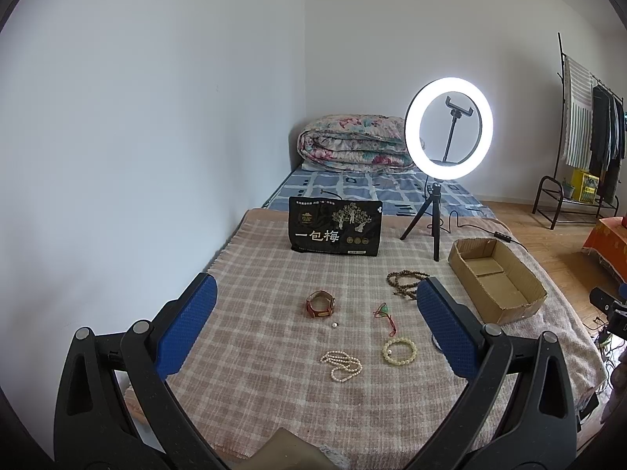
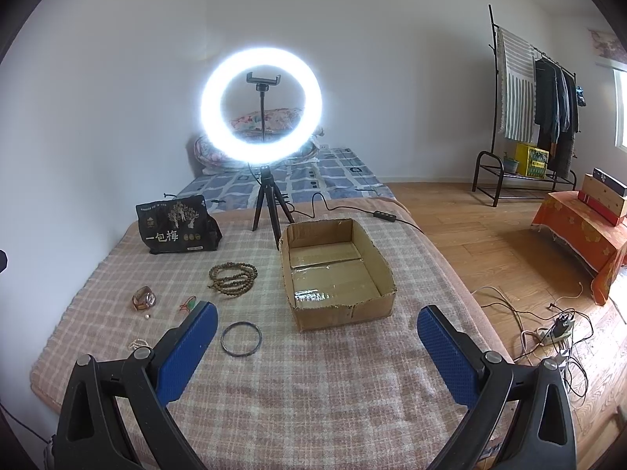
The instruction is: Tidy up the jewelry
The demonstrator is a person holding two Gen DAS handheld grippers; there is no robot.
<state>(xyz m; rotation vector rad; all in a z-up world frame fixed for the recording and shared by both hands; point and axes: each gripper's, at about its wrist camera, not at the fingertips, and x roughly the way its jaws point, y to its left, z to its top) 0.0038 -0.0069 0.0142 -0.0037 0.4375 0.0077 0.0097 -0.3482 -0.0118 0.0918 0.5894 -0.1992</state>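
Jewelry lies on a checked blanket [image 1: 274,274]. In the left wrist view I see a red-brown watch [image 1: 320,303], a small pearl [image 1: 334,325], a red cord with a green charm [image 1: 385,313], a cream bead bracelet [image 1: 399,351], a pearl strand [image 1: 341,364] and brown prayer beads [image 1: 403,282]. An empty cardboard box [image 1: 495,278] stands to the right. My left gripper [image 1: 315,313] is open above them. In the right wrist view my right gripper [image 2: 317,342] is open, near the box [image 2: 337,270]. A dark bangle [image 2: 241,339] lies beside its left finger [image 2: 188,352]. The brown beads [image 2: 233,277] and watch [image 2: 144,298] lie further left.
A lit ring light on a tripod [image 2: 261,105] and a black snack bag [image 1: 335,231] stand at the blanket's far end. A folded quilt [image 1: 352,145] lies beyond. The bed edge, wooden floor with cables [image 2: 548,329] and a clothes rack [image 2: 537,109] are to the right.
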